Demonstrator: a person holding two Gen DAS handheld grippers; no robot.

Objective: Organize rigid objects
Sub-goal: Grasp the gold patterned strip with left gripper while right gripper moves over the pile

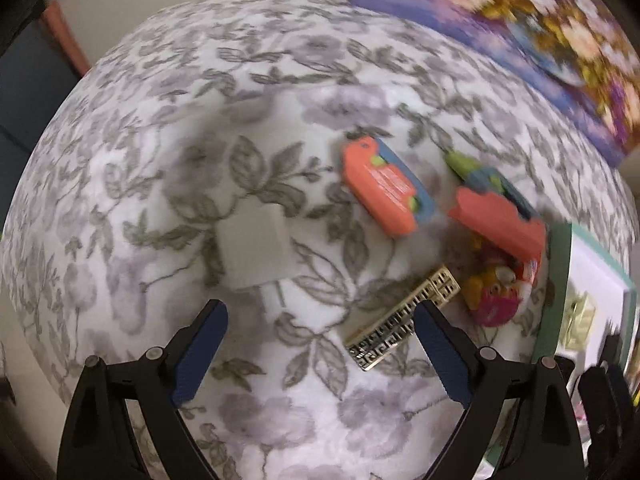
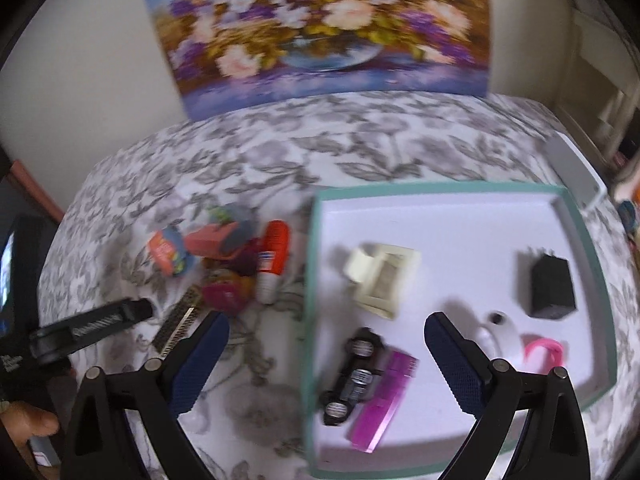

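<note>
**Ana:** Left wrist view first: the left gripper [image 1: 320,344] has its blue-padded jaws spread wide with nothing between them, hanging over the grey floral tablecloth [image 1: 248,80]. Why there, do you think?

**Ben:** I'd judge it's lining up on the loose pile. Closest to it is the flat gold patterned bar [image 1: 402,318], whose middle is hidden behind the right-hand finger. Just ahead of the left-hand finger lies a pale white cube-shaped block [image 1: 256,252], blurred, so I can't say what it is.

**Ana:** And beyond those?

**Ben:** An orange toy block with blue backing [image 1: 384,190], and beside it a second orange-and-blue toy with a green tip [image 1: 494,206], leaning onto a pink and yellow toy [image 1: 496,296]. All still on the cloth, so not yet sorted.

**Ana:** Right wrist view?

**Ben:** The right gripper [image 2: 326,350] is also wide open and empty, poised above the teal-rimmed white tray [image 2: 440,190]. Between its fingers lie a black toy car [image 2: 354,376] and a translucent purple rectangular piece [image 2: 384,396], touching side by side.

**Ana:** So the tray is the collecting place.

**Ben:** That's my reading. It also holds a cream box-like piece [image 2: 384,276], a black plug adapter [image 2: 550,284], a white object with a dark hole [image 2: 496,332] and a pink curved piece [image 2: 546,350], spread apart. An orange-and-white tube [image 2: 272,260] waits outside, near the rim.

**Ana:** Risk?

**Ben:** The leaning toys may tumble if one is pulled out carelessly.
</note>
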